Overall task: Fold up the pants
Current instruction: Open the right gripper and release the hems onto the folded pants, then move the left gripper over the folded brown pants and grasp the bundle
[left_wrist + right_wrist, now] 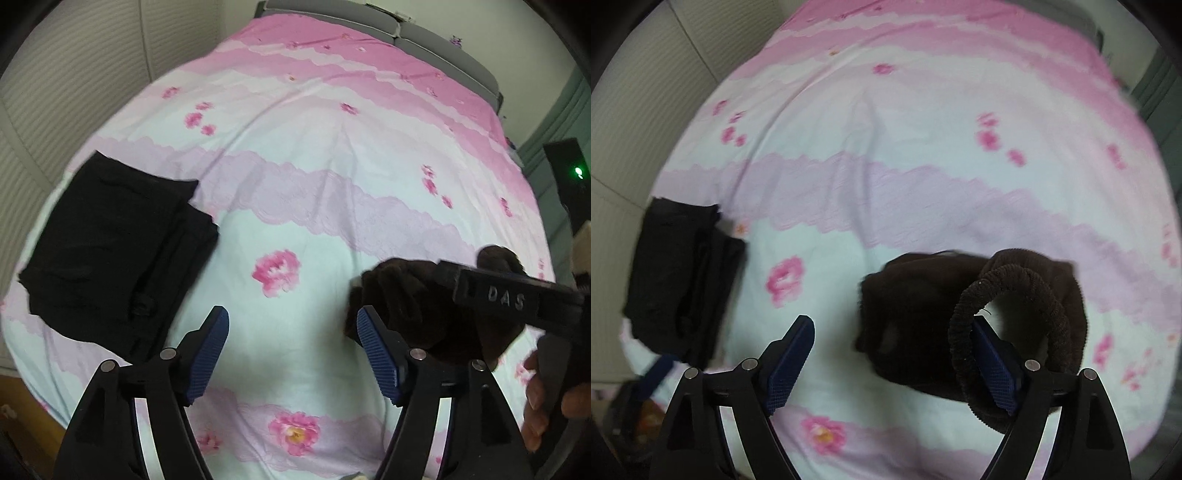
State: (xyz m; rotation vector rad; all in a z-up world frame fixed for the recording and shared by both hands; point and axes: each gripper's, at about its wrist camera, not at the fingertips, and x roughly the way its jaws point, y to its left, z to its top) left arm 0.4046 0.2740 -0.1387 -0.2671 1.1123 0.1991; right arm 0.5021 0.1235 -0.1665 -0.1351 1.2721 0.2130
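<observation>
A dark brown pair of pants (916, 310) lies folded on the bed, just beyond my right gripper (894, 354). That gripper stands open. The brown elastic waistband (1008, 280) loops over its right finger, and no cloth sits between the pads. In the left wrist view the brown pants (399, 295) lie at the right, partly hidden by the right gripper's black body (517, 299). My left gripper (295, 343) is open over bare sheet. A black pair of pants (110, 251) lies folded at the left, also seen from the right wrist (683, 280).
The bed carries a pink and pale floral sheet (314, 177), with a grey headboard (369, 26) at the far end. A ribbed cream wardrobe (74, 81) runs along the left. A person's hand (539, 402) holds the right gripper. Wooden floor (26, 417) shows at the lower left.
</observation>
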